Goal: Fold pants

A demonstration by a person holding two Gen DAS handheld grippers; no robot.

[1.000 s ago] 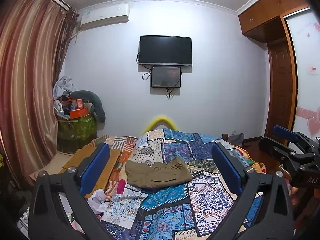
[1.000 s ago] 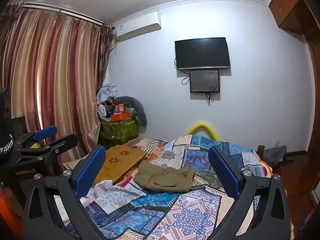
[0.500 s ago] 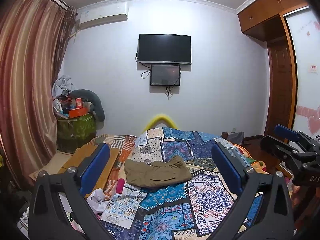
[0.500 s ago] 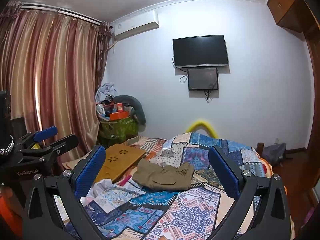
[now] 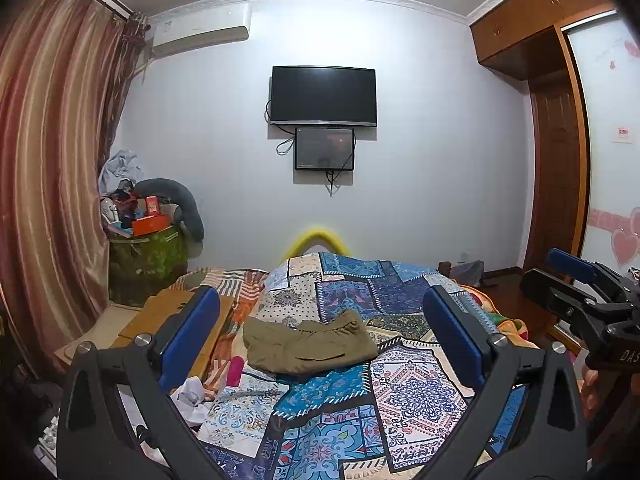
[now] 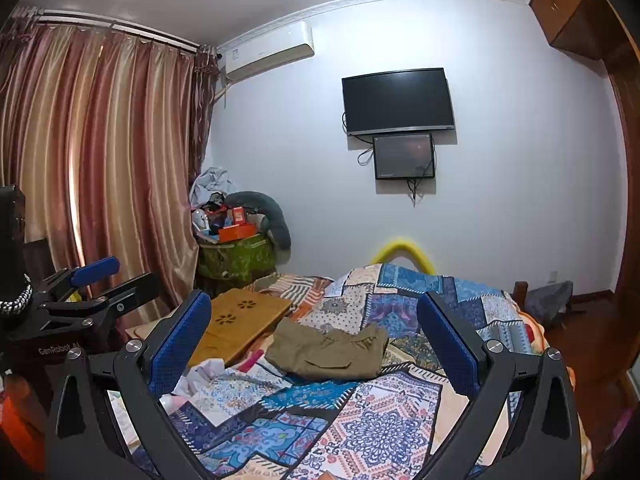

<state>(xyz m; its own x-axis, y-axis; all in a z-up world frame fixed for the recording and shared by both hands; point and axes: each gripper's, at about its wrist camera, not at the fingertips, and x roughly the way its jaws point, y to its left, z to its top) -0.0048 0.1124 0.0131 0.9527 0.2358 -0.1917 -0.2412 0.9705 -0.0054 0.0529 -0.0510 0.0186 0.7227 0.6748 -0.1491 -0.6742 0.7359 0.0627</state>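
Barely anything's shifted since a second ago, both views just tipped down a hair. Pants [image 5: 310, 346] sit in a folded bundle on the bed [image 5: 416, 396], untouched. Both my left gripper [image 5: 320, 336] and right gripper [image 6: 314, 340] hover level, well short, fingers spread wide, holding nothing. I'd square the edges, then stop.

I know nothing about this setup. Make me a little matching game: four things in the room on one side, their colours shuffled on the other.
Things:
1. pants
2. finger pads
3. television
4. curtain

Colours:
A. black
B. khaki
C. striped pink and gold
D. blue

Pairs: 1-B, 2-D, 3-A, 4-C
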